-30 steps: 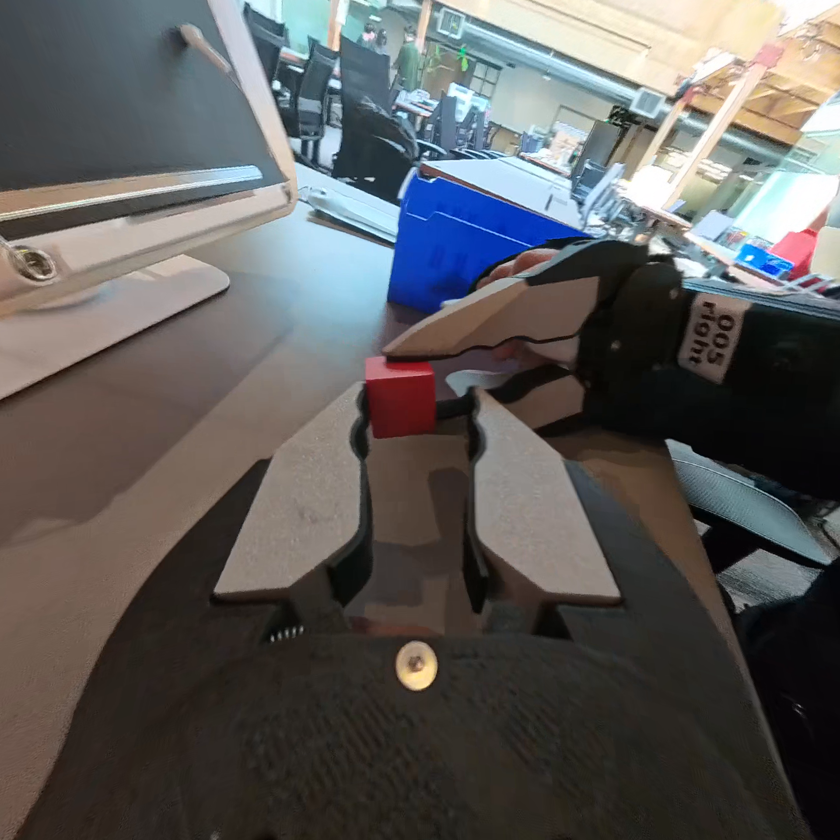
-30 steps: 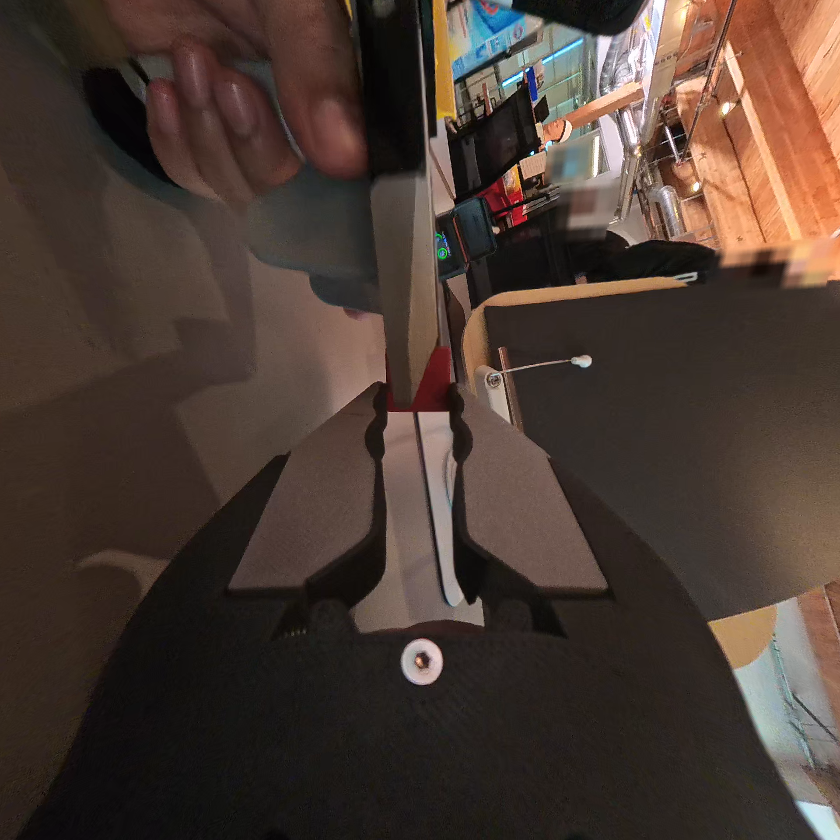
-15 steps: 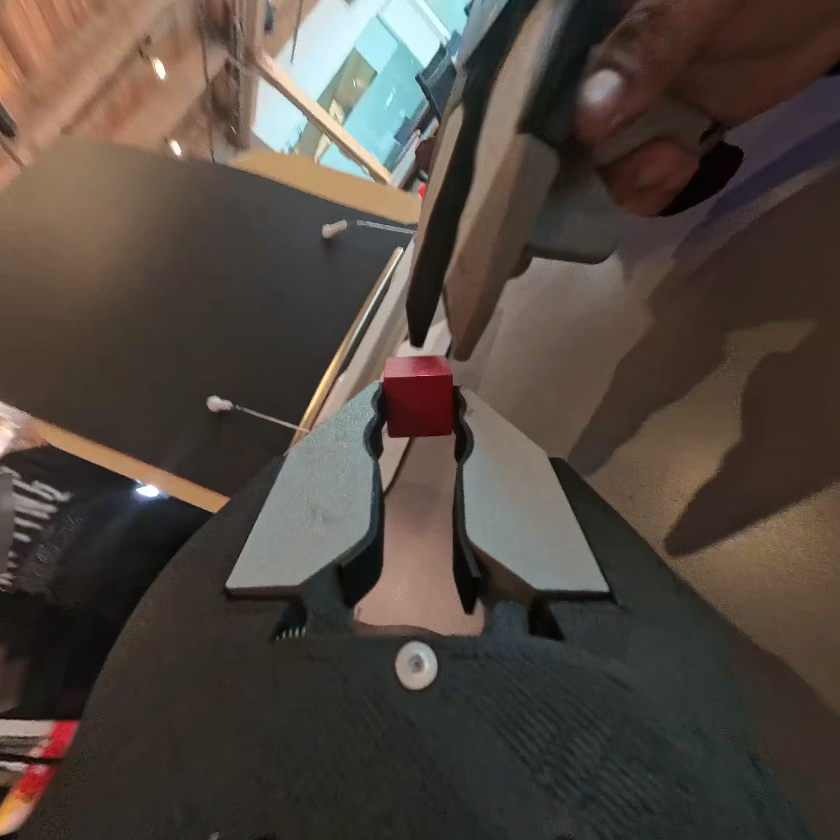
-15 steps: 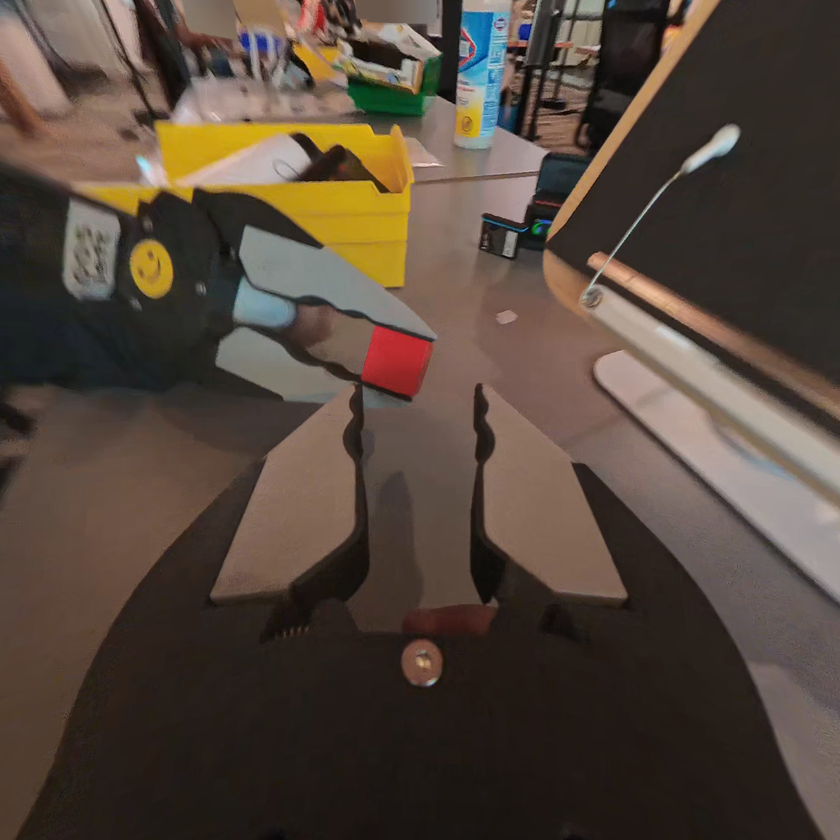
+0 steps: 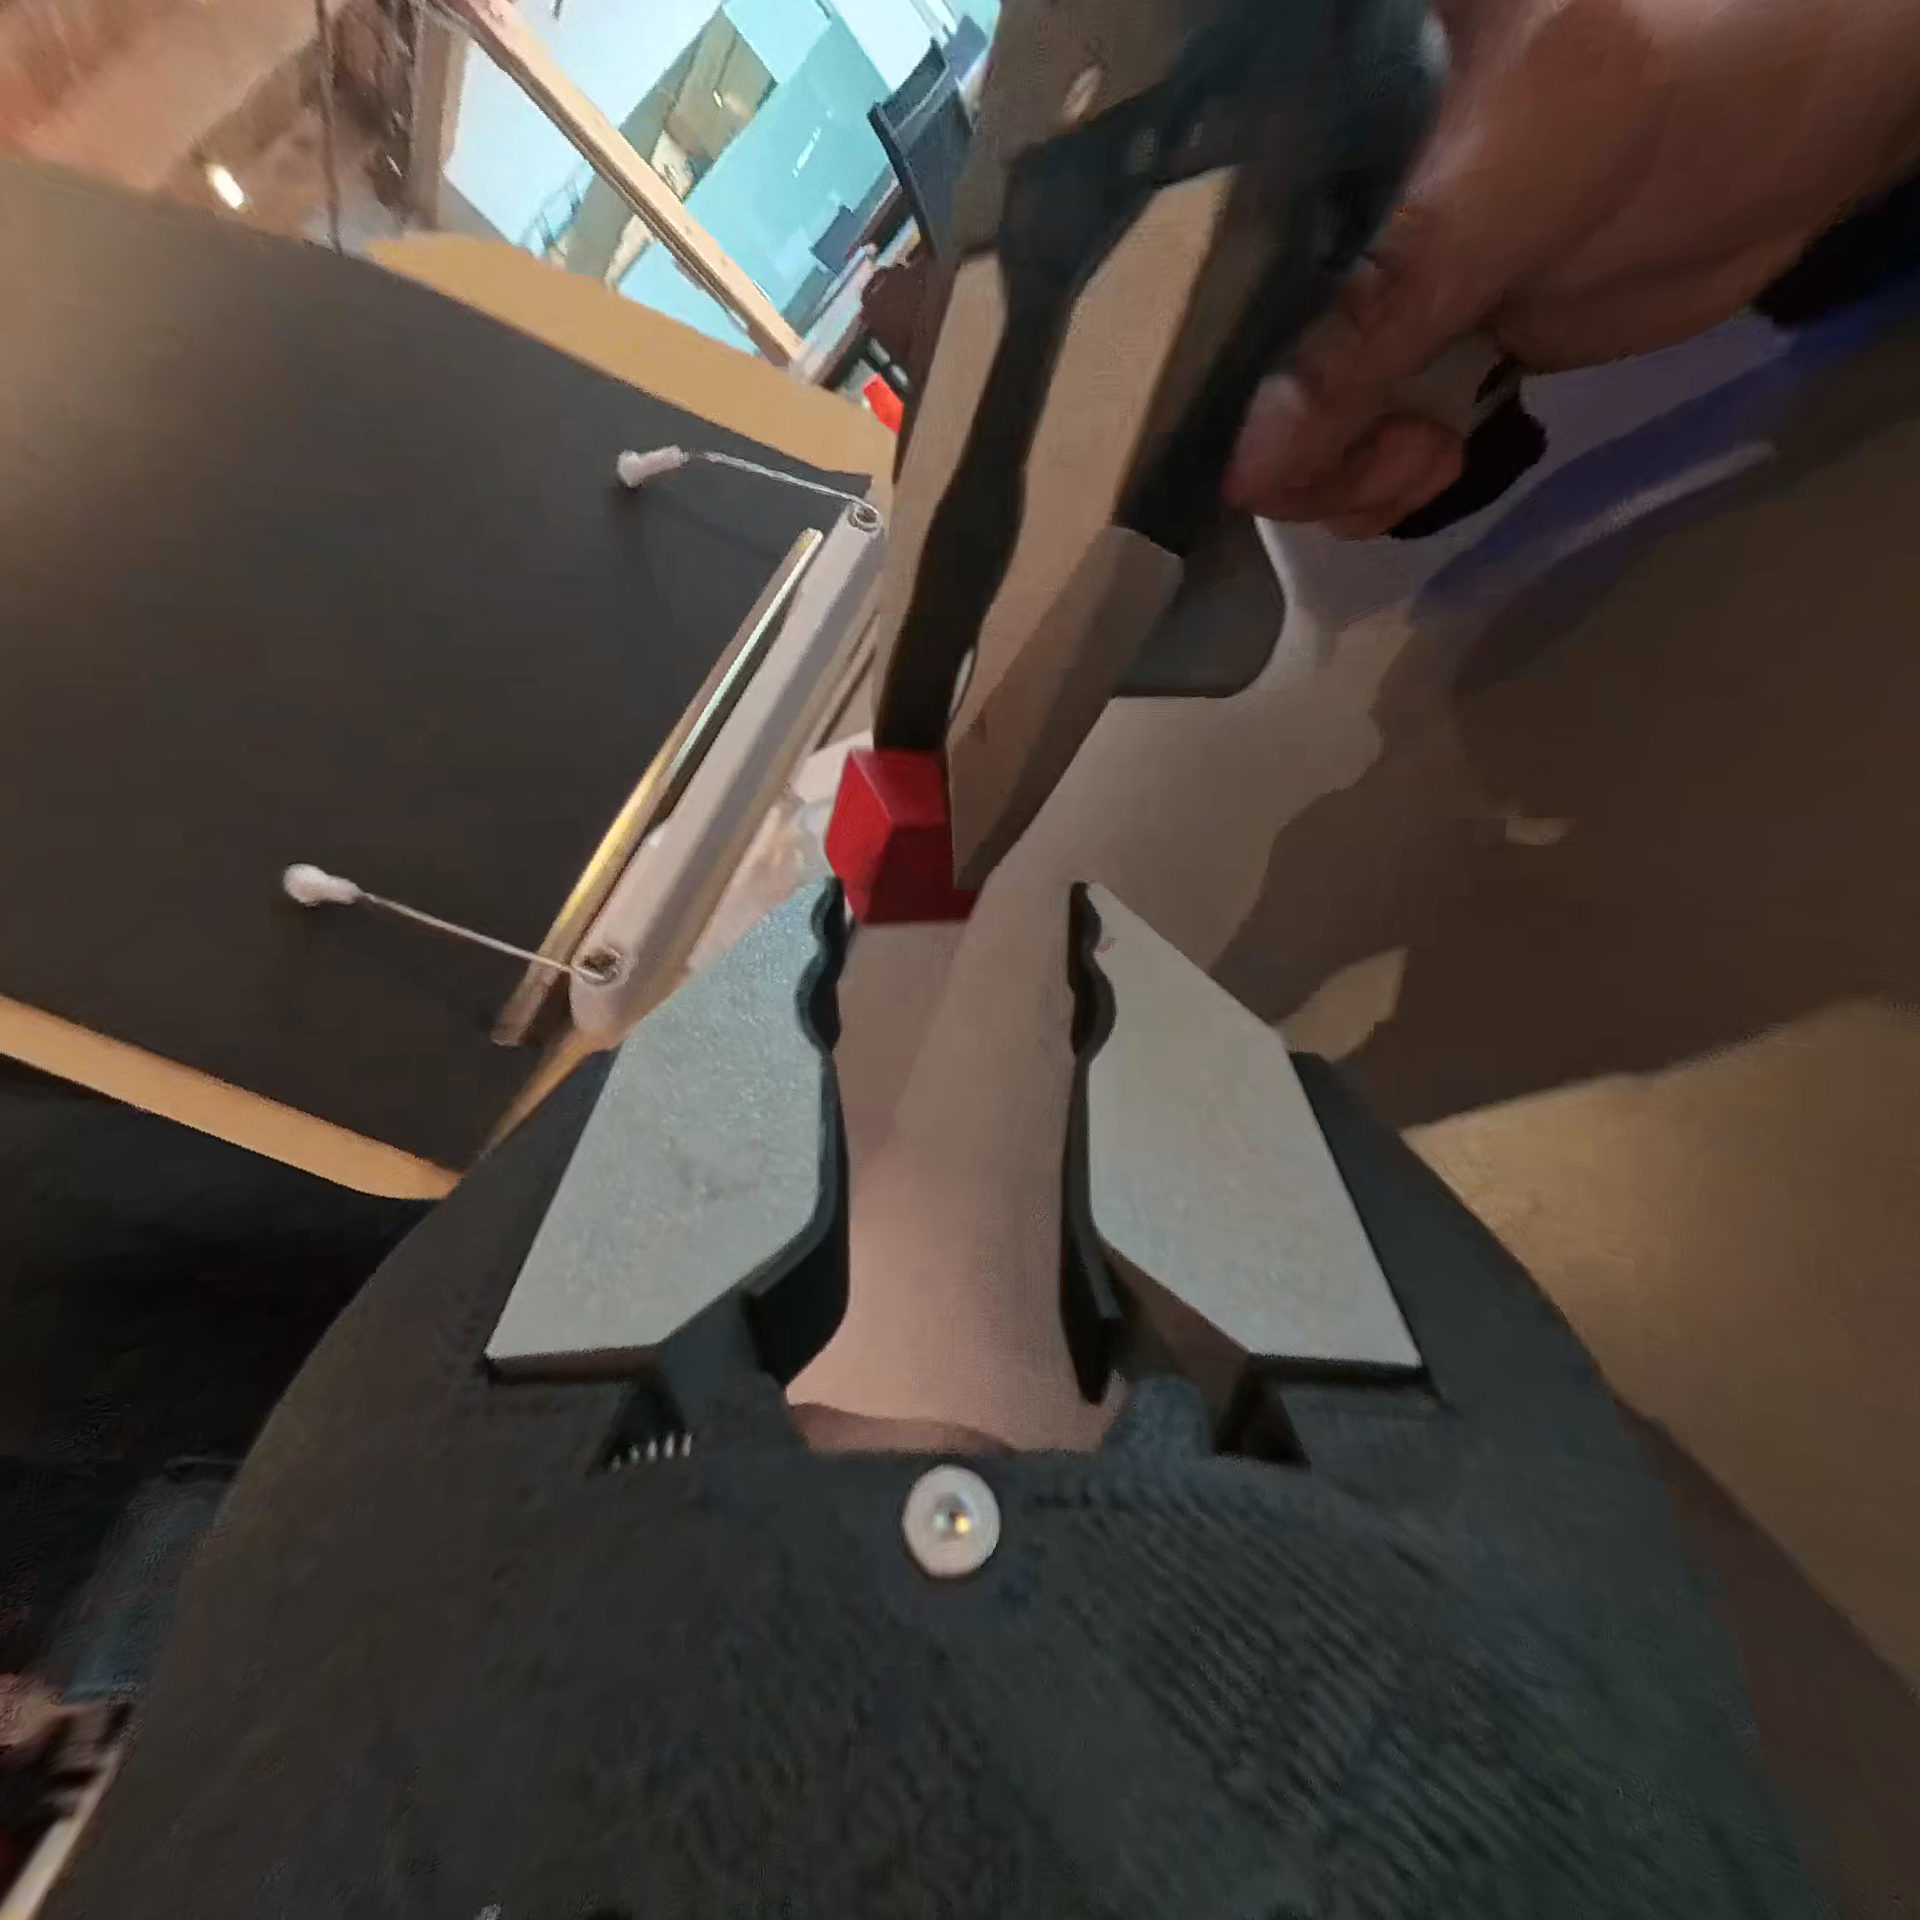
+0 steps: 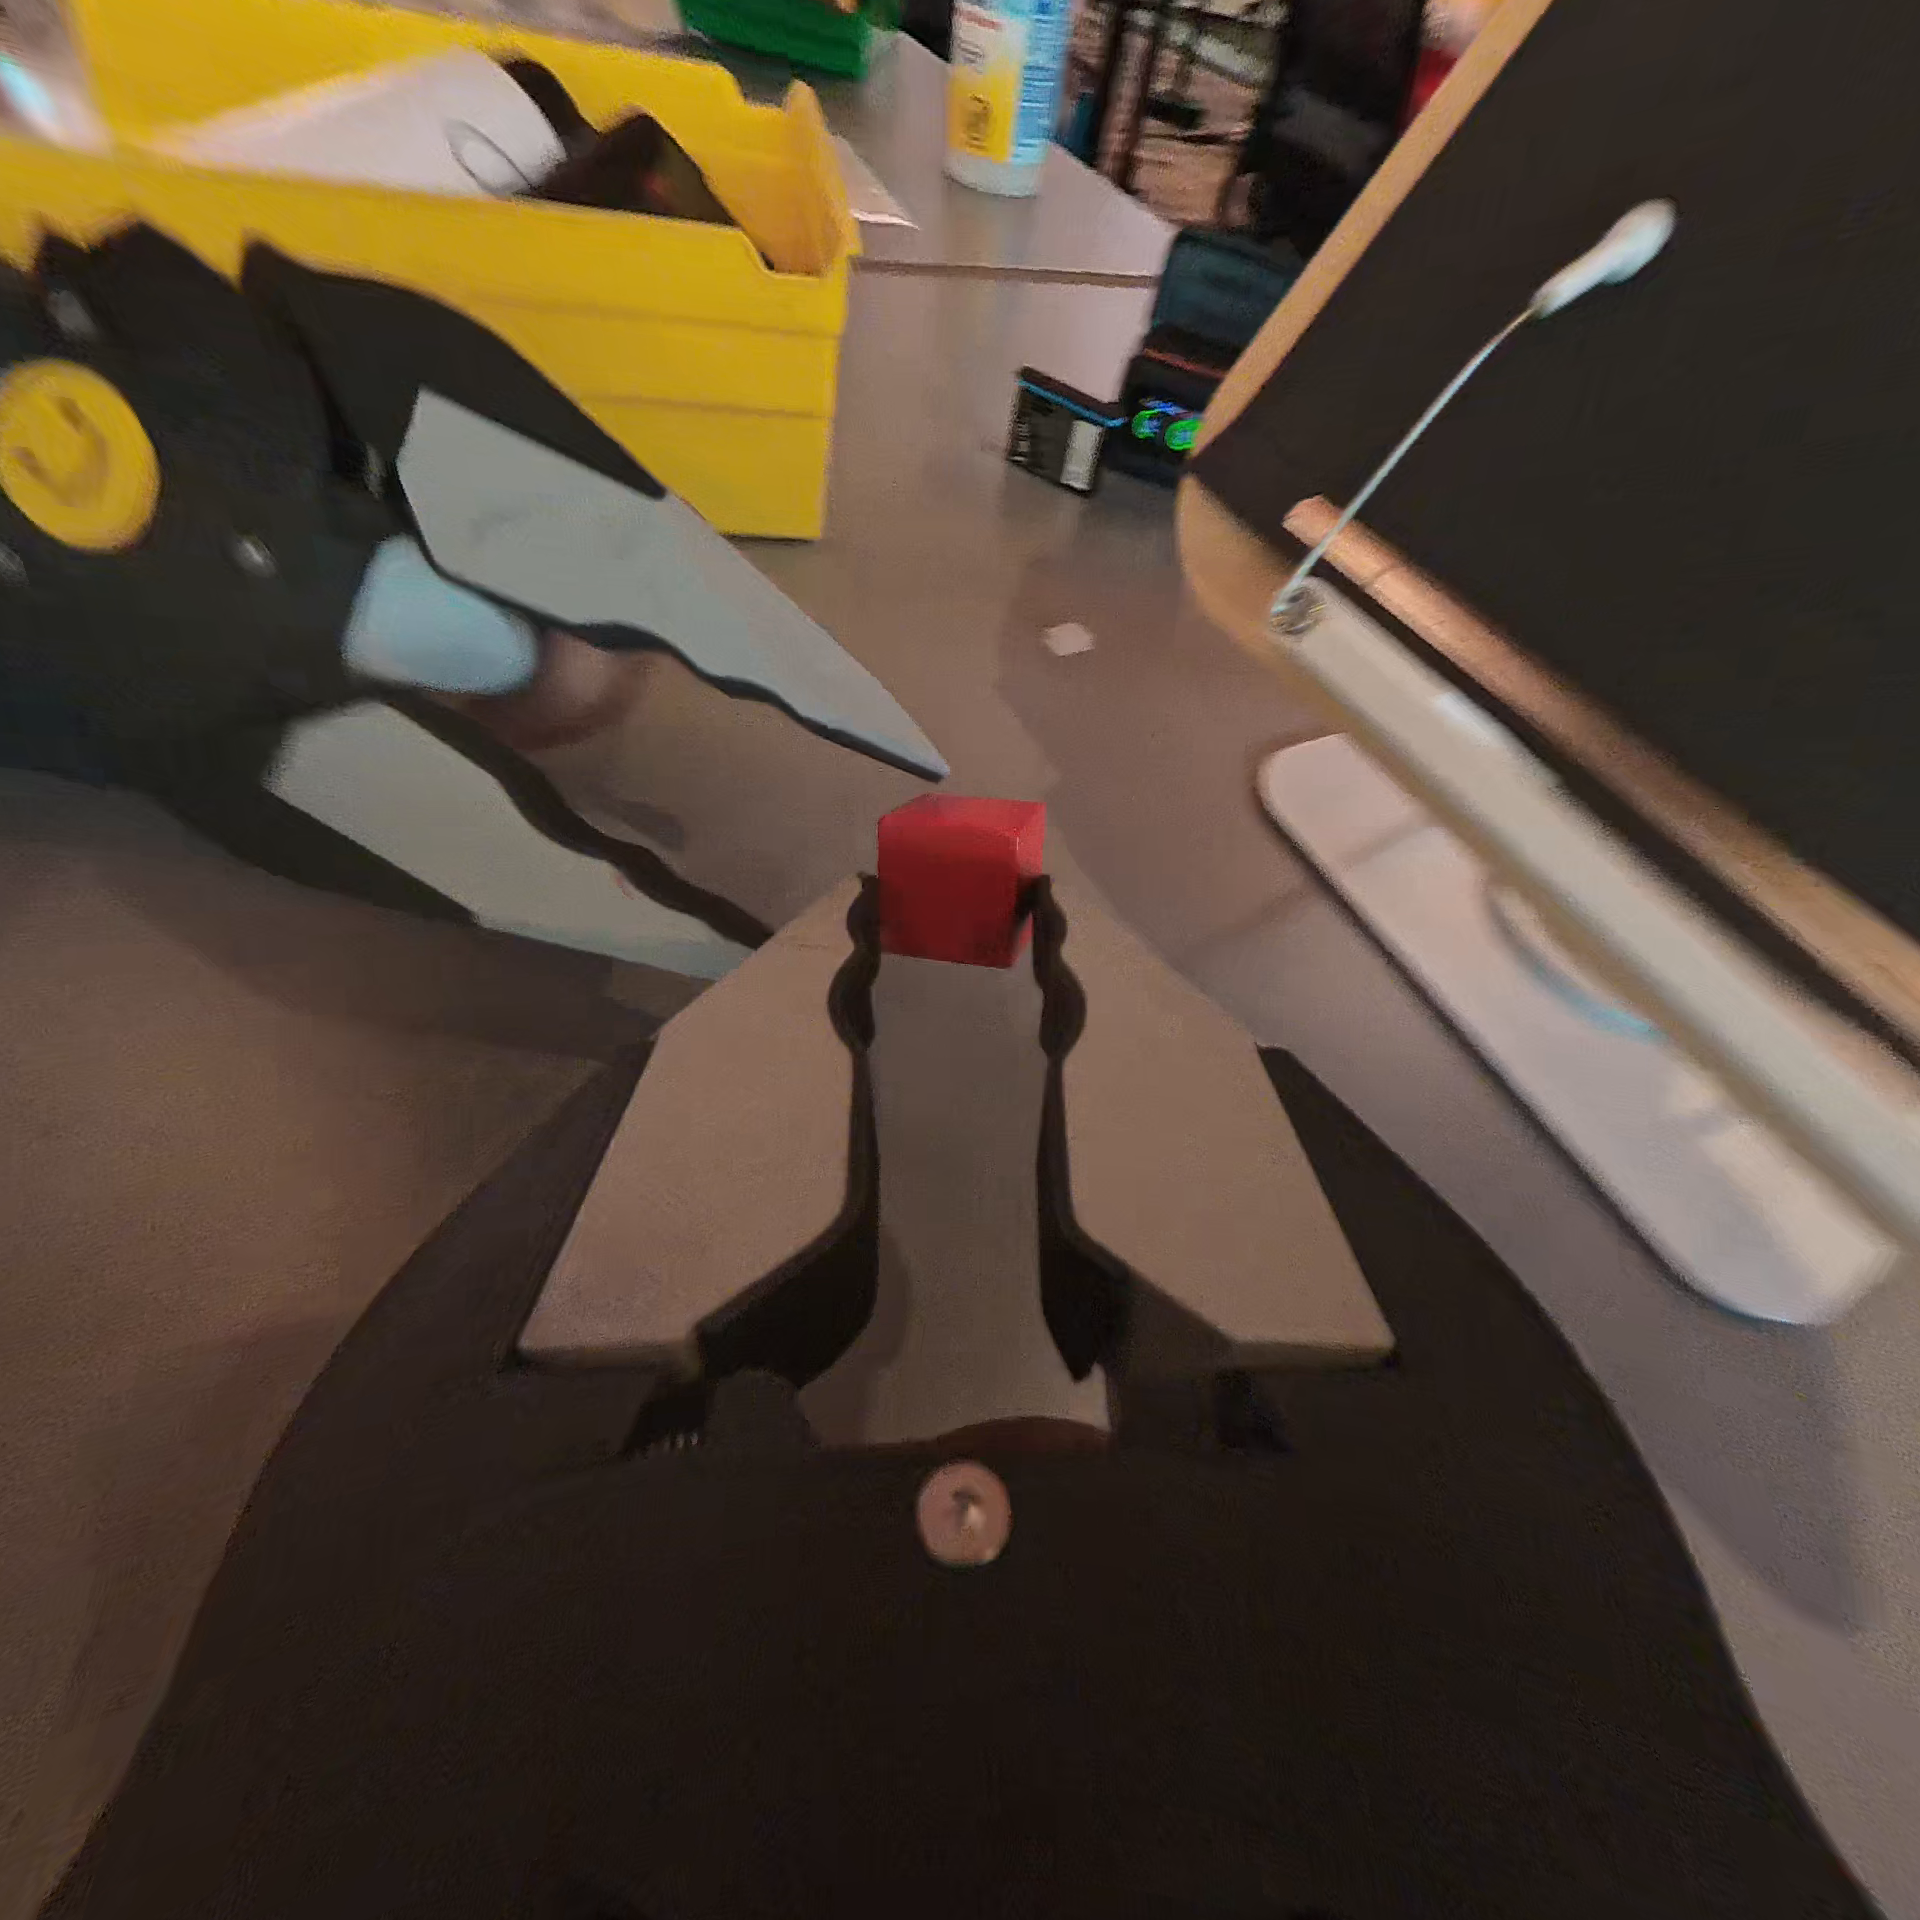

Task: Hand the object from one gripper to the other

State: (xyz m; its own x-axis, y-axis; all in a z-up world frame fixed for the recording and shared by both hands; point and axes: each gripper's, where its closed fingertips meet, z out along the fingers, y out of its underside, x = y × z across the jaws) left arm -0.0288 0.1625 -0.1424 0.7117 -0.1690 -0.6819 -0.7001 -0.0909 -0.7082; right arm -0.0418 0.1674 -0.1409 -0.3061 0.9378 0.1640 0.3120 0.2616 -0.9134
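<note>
A small red cube [image 6: 956, 883] sits between the fingertips of my right gripper [image 6: 956, 904], which is shut on it a little above the table. My left gripper [image 6: 852, 857] comes in from the left of the right wrist view, open, its tips just clear of the cube. In the left wrist view my left gripper [image 5: 956, 914] is open and empty. There the cube [image 5: 894, 842] hangs just beyond its left fingertip, pinched by the right gripper [image 5: 935, 821], which comes down from above with a hand [image 5: 1558, 208] behind it.
A black board [image 6: 1610, 312] on a white stand [image 6: 1507, 1039] fills the right side. A yellow bin [image 6: 623, 291] stands at the back left, with a bottle [image 6: 1003, 94] and a small black device [image 6: 1060, 436] behind. The grey table [image 6: 312, 1143] lies below. Both grippers' tips are close together, under 4 cm apart. The small black device [image 6: 1060, 436] is about equally far from each gripper, around 35 cm.
Half a second ago the cube was between my left gripper's fingers and the right gripper was open. Now the right gripper is shut on the cube and the left has opened.
</note>
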